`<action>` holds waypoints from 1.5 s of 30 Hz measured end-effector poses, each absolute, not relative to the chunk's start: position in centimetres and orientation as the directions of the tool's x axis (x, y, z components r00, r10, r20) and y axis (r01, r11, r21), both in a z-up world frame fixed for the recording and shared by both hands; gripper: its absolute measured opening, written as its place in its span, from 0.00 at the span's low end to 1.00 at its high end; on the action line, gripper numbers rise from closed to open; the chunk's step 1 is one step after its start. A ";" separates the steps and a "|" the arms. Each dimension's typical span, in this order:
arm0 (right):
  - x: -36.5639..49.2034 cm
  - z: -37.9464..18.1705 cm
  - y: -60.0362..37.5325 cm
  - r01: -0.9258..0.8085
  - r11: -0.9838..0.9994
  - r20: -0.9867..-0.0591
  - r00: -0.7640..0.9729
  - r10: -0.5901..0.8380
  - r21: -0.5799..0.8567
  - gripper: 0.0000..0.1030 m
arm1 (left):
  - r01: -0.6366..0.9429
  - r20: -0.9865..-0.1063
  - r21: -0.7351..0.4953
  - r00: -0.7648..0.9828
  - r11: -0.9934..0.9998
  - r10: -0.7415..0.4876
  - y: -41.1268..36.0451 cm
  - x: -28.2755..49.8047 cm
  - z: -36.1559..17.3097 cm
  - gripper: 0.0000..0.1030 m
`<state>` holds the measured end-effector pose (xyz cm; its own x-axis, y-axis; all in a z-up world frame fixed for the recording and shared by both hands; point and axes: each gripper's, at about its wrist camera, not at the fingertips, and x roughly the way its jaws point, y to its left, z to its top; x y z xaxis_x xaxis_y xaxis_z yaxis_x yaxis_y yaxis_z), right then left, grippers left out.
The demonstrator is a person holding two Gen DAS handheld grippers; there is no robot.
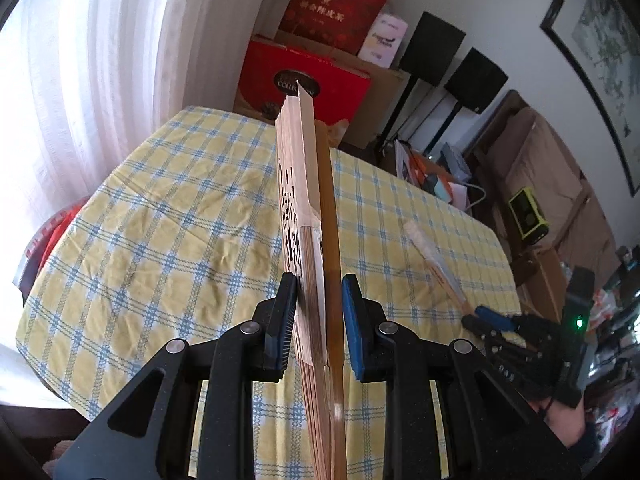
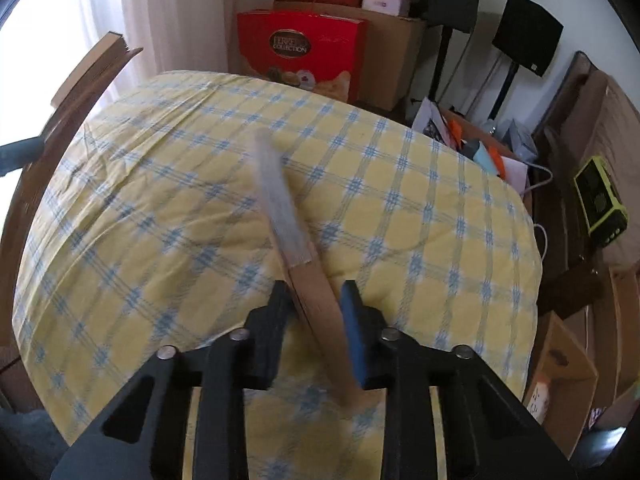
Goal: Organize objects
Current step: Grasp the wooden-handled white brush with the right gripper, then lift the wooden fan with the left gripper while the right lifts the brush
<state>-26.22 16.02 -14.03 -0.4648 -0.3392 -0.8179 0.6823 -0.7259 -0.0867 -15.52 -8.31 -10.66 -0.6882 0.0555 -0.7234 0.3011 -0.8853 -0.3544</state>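
Wooden folded fan (image 1: 308, 216) clamped upright in left gripper (image 1: 319, 320), above checked tablecloth (image 1: 160, 240). Right gripper (image 2: 316, 320) pinches second, white-topped fan (image 2: 280, 204), pointing away over cloth.

The right gripper (image 2: 314, 306) clamps a closed folding fan (image 2: 292, 236) above the checked tablecloth (image 2: 160, 200).

Daylight is pouring in through the white curtain (image 1: 100, 80) on the left, blowing out to pure glare there in both views. The checked cloth on the counter (image 1: 180, 220) is sitting evenly lit, with soft shadows in its wrinkles. Fisheye distortion is bending the room's edges and darkening the corners. The right wrist view is smearing with motion blur, while the left one is staying fairly crisp.
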 end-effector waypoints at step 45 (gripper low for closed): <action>-12.2 -7.2 32.6 0.502 -0.691 -0.550 -0.422 -0.721 0.521 0.19 | 0.309 -0.693 -0.211 -0.716 -0.928 -0.081 -7.0 -7.8 -6.9 0.20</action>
